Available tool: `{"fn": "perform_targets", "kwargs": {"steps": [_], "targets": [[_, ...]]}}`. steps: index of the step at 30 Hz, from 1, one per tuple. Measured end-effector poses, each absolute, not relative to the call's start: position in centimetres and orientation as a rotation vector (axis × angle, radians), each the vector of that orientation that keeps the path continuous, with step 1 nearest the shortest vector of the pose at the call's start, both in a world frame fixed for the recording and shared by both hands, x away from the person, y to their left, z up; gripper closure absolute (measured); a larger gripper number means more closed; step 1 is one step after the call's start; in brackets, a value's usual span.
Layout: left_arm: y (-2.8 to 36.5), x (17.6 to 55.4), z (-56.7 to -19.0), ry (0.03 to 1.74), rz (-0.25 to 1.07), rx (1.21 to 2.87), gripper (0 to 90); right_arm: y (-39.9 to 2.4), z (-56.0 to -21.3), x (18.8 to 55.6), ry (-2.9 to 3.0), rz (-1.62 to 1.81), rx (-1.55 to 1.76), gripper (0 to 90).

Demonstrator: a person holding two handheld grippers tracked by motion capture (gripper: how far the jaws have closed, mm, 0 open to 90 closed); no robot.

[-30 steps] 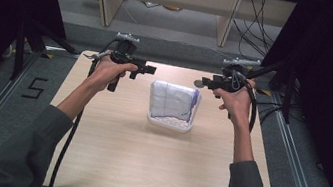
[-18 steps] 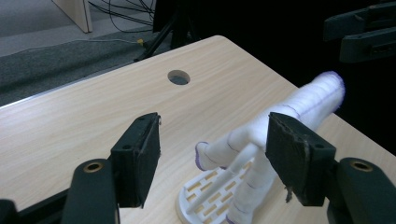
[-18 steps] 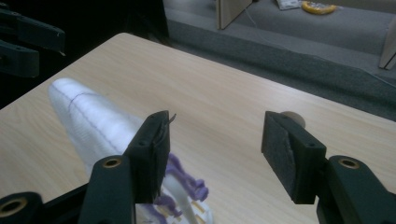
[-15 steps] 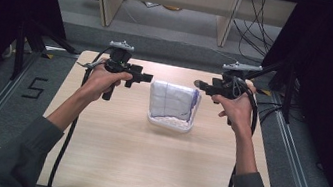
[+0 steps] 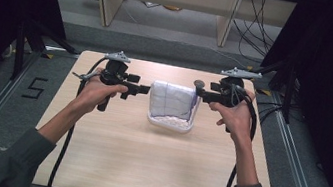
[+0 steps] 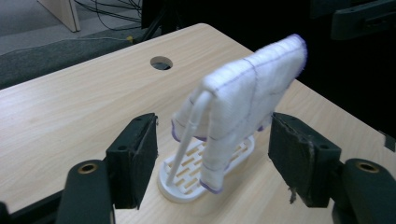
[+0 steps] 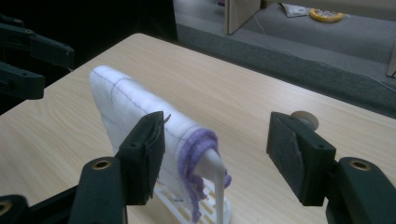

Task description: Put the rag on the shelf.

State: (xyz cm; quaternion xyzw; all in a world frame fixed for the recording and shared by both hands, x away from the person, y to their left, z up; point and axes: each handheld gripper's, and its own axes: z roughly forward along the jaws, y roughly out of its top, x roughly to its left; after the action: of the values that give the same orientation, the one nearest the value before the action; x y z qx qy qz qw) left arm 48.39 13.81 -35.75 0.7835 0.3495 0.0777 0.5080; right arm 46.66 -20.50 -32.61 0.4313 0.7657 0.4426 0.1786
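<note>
On the table: a wooden table (image 5: 142, 170) bears a white rack (image 5: 170, 122) near its far middle, with a white cloth (image 5: 172, 99) draped over the rack's bar.
Cloth: white with purple stitching and purple edging (bunched at one end of the bar in the right gripper view), hanging down both sides of the bar.
Rack: slotted oval base (image 6: 187, 179), thin upright post.
Left gripper (image 5: 144, 89): just left of the cloth, jaws apart and just been opening, nothing pressed between the pads.
Right gripper (image 5: 199, 92): just right of the cloth, jaws likewise spread and just been opening, gripping nothing.
Table hole: a round hole (image 6: 161, 62) lies beyond the rack.
</note>
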Motion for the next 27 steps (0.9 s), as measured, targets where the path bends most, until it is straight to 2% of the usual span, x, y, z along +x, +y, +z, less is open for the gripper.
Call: {"fn": "perform_targets", "kwargs": {"steps": [27], "targets": [[15.3, 42.7, -39.5, 0.782, 0.131, 1.894, 27.7, -20.7, -35.5, 41.8, 2.160, 1.340, 1.156, 34.0]]}}
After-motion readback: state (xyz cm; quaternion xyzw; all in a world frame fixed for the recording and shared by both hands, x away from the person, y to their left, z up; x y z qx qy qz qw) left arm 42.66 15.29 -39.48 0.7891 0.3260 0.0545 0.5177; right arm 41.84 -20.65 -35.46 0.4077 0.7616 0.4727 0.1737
